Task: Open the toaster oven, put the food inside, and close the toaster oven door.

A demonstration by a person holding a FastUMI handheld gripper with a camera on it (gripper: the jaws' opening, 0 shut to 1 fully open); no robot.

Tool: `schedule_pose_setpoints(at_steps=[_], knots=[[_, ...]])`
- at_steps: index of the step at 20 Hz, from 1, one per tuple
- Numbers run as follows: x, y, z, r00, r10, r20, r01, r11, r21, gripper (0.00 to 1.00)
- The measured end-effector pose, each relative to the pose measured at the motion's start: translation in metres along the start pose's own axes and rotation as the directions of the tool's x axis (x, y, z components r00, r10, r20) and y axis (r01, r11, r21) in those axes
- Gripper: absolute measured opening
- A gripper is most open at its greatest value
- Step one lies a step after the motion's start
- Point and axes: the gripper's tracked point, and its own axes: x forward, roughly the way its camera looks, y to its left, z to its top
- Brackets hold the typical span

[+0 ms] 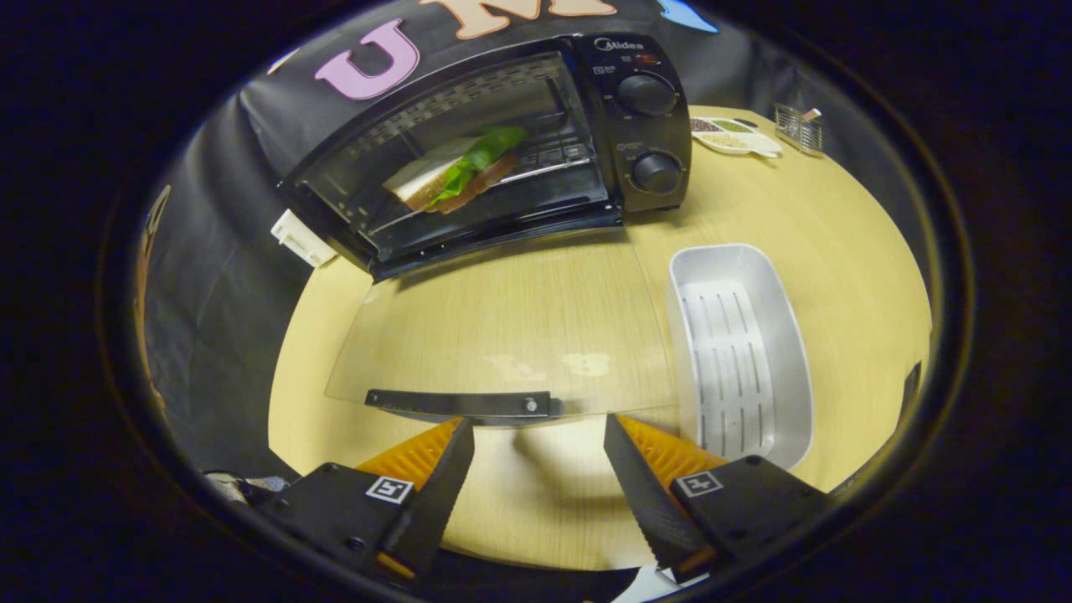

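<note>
The sandwich (456,172) is seen inside the toaster oven (502,142); its glass door (502,335) lies open. The hand-held gripper (538,435) is held wide, empty, just before the door handle (461,404). The handle could be missed, or slip off the fingers.

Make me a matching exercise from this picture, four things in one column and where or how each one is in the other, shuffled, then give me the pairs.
Column one:
1. sandwich
2. oven door
3. white tray
4. gripper

Column two:
A. open, its fingers apart just short of the door handle
B. empty, on the table beside the door
C. folded down flat over the table
D. on the rack inside the toaster oven

Pairs: 1-D, 2-C, 3-B, 4-A
</note>
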Motion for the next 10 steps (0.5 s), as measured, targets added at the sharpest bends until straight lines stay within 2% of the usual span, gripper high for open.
schedule_pose_setpoints(at_steps=[5, 10], knots=[[-0.019, 0.009, 0.02, 0.999, 0.003, 0.047, -0.001, 0.999, -0.051, 0.98], [-0.042, 0.025, 0.05, 0.991, 0.071, 0.117, -0.078, 0.995, 0.059, 0.98]])
